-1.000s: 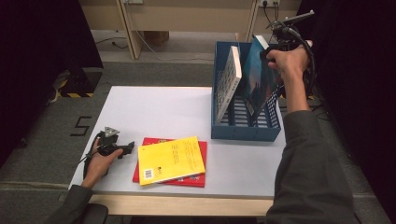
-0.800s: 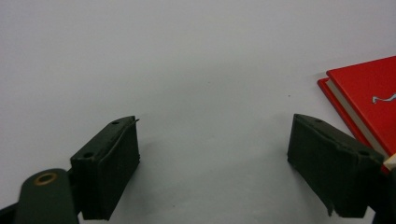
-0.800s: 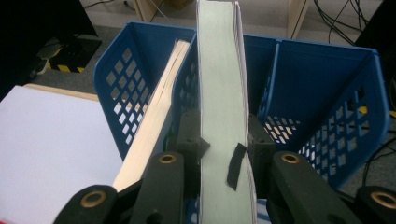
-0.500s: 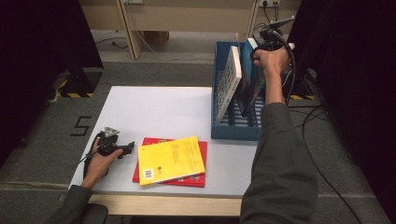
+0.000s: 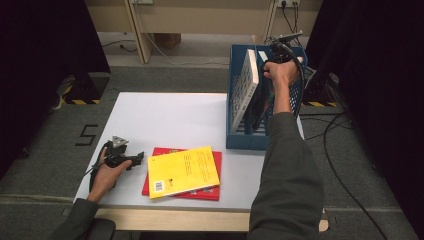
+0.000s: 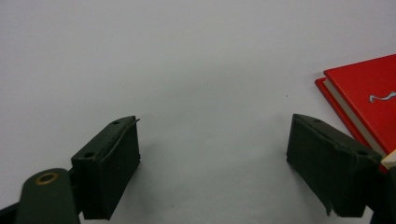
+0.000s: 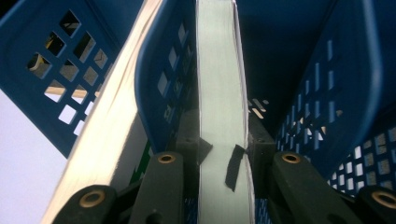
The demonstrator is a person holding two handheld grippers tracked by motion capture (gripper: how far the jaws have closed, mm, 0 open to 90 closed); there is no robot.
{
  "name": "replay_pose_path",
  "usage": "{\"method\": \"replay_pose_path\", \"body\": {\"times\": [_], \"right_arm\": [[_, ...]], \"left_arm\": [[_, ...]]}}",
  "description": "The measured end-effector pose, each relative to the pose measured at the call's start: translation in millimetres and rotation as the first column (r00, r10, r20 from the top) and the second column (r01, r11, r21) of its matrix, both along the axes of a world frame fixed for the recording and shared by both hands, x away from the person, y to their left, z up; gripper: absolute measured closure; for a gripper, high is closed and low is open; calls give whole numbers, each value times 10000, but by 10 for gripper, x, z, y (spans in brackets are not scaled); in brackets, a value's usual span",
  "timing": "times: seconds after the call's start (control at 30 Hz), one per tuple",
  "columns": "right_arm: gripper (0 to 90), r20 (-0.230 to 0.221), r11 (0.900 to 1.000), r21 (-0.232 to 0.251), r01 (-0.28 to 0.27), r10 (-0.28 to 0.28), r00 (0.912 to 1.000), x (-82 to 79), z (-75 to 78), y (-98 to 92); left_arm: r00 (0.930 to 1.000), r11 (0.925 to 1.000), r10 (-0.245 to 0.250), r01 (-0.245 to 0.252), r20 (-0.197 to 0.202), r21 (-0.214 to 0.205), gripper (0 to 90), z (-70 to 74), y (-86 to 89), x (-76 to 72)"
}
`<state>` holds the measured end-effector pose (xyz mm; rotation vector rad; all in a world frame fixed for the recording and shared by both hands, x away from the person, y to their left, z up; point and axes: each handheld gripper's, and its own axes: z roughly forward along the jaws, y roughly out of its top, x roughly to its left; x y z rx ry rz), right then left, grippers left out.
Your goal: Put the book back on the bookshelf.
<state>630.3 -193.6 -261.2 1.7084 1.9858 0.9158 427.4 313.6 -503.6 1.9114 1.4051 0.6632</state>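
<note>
A blue slotted rack (image 5: 239,136) stands at the table's back right. A white book (image 5: 245,87) leans in its left slot. My right gripper (image 5: 266,75) points down into the rack and is shut on a dark-covered book (image 5: 260,107) that stands on edge in a slot. In the right gripper view the jaws (image 7: 223,140) clamp this book's pale page edge (image 7: 218,70) between blue dividers. My left gripper (image 5: 136,159) rests on the table at the front left, open, with bare tabletop between its jaws (image 6: 215,154). A yellow book (image 5: 184,171) lies on a red book (image 5: 216,169) beside it.
The red book's corner (image 6: 369,93) lies just right of the left gripper's jaw. The white table (image 5: 165,120) is bare in its middle and left. Cables trail on the floor at the right, and a "5" mark (image 5: 86,135) is on the floor at the left.
My right hand has come down with the dark book, which has sunk from above the rack into a slot. The left gripper and the two flat books have stayed put.
</note>
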Motion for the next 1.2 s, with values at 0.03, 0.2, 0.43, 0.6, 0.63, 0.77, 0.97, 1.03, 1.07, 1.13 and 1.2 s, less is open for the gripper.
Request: {"method": "replay_pose_path", "body": {"times": [0.03,0.2,0.43,0.6,0.63,0.77,0.97,1.03,1.07,1.13,1.2], "right_arm": [[731,-22,10000,-12,-22,22,10000,5,-13,1],[709,-55,9996,10,-279,280,9996,18,-38,20],[655,338,9951,593,-789,769,9965,-118,79,-49],[650,453,9887,887,-1209,1172,9921,-281,100,-153],[647,479,9863,983,-1326,1284,9906,-330,101,-187],[633,754,9783,1222,-1674,1590,9844,-499,120,-279],[616,884,9738,928,-2077,1997,9759,-712,146,-354],[616,837,9730,752,-2182,2119,9737,-760,128,-371],[614,794,9739,708,-2156,2099,9745,-781,105,-383],[612,725,9699,726,-2322,2271,9712,-805,58,-389],[611,602,9689,737,-2364,2323,9708,-823,23,-378]], "left_arm": [[10000,10000,-2,2,11,14,162,0,-2,-1],[10000,10000,2,-2,40,55,163,0,-6,-4],[10000,10000,-56,56,24,69,165,2,-9,-8],[10000,9999,-39,39,48,103,165,2,-12,-8],[10000,9999,-35,35,44,107,162,2,-12,-8],[10000,9999,-31,30,46,120,161,2,-13,-8],[10000,9999,-21,20,71,99,161,-1,-13,-7],[10000,10000,-34,34,44,82,161,1,-10,-7],[10000,10000,-21,20,67,92,161,-1,-11,-7],[10000,10000,-35,35,31,79,161,1,-10,-6],[10000,10000,-33,33,43,66,159,-1,-6,-3]]}}
